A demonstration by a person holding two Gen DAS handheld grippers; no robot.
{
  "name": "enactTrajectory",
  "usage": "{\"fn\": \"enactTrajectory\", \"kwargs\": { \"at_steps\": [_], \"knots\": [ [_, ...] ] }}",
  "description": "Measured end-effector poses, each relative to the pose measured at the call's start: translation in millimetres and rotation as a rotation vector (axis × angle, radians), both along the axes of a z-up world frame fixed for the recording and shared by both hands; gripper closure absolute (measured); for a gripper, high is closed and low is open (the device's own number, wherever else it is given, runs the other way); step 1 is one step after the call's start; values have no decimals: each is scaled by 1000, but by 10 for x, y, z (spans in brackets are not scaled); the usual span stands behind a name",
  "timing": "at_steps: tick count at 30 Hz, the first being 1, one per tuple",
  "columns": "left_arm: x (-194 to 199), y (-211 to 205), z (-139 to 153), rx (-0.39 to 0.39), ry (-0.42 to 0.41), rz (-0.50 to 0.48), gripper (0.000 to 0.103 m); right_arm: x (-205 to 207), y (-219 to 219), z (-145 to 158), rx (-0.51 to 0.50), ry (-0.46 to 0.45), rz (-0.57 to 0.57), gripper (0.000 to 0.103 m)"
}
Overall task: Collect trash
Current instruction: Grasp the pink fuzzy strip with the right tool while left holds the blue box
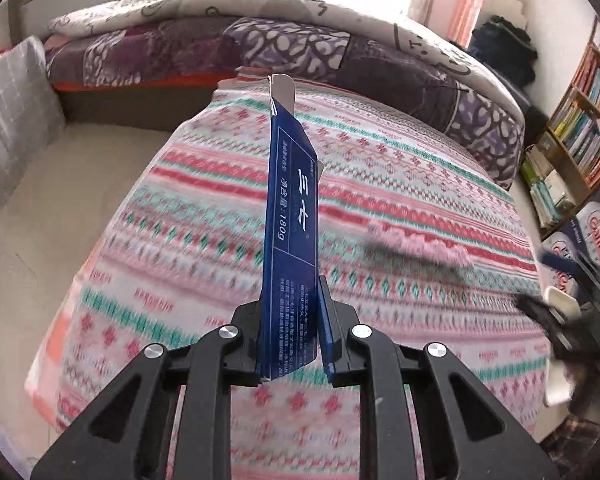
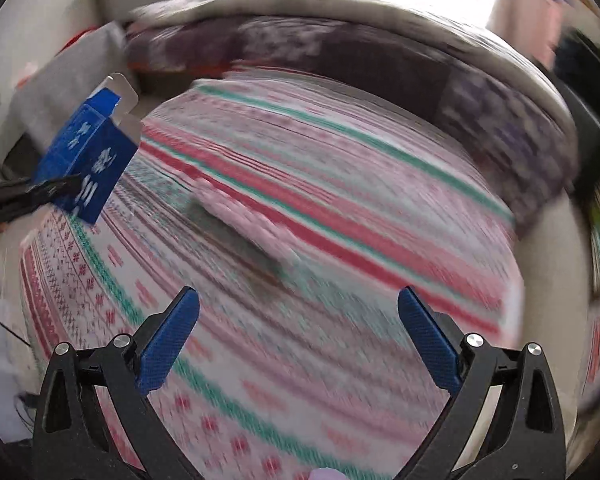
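Blue carton (image 1: 290,216), flattened, open flap at the far end, pinched upright in the left claw (image 1: 290,320) — fingers closed tight on its lower end, most of the box sticking out fwd, well above the bed (image 1: 400,184). Seen also from the right wrist cam at upper left (image 2: 86,156), tilted, gripped near one end by the dark fingers of the other tool.

Right claw (image 2: 298,332) wide open, nothing between the blue pads (image 2: 168,344), hovering over the striped blanket (image 2: 340,208). Heavy motion blur in that view, so fast swing likely.

Next piece of trash prob. the pink crumpled item (image 1: 416,242) lying on the blanket, off to the right of the carton; same pink shape (image 2: 252,220) roughly ahead of the right claw, too blurred to ID.

Risks from here: grip only at carton's end, long lever, thin card — quick move could twist it out or crush it further. Open flap could snag on bedding. Right claw coming in fast on soft fabric could grab blanket along w/ the pink thing, or push it flat into the folds. No bin visible in either view, so drop-off point unknown.
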State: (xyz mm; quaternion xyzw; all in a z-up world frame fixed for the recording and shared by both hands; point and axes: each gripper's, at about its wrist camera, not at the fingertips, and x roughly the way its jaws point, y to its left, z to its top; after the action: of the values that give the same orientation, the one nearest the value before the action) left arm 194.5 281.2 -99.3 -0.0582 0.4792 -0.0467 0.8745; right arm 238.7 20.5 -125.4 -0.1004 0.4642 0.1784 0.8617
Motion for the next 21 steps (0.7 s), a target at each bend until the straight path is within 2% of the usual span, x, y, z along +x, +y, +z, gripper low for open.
{"fn": "enactTrajectory", "kwargs": {
  "at_steps": [4,10,12,13,14,15,16,21],
  "knots": [
    [-252,120,-87,19,13,13,83,289,374,-223,-60,27,86,18],
    [-446,205,-259,-9,37,41,83,433,568,-504,-118,53,113,23],
    [-441,210,-288,-16,39,50,83,457,565,-624,-132,89,110,41],
    [-444,198,-293,-17,36,55,83,451,537,-602,-114,76,102,45],
    [-448,192,-292,-21,33,58,83,449,505,-566,-105,71,80,72],
    [-452,183,-285,-26,28,61,83,453,472,-536,-86,82,63,82],
    [-455,171,-270,-33,24,66,83,446,428,-494,-56,91,41,82],
    [-471,97,-46,-65,-17,114,83,253,214,-94,42,21,-45,82]
  ]
}}
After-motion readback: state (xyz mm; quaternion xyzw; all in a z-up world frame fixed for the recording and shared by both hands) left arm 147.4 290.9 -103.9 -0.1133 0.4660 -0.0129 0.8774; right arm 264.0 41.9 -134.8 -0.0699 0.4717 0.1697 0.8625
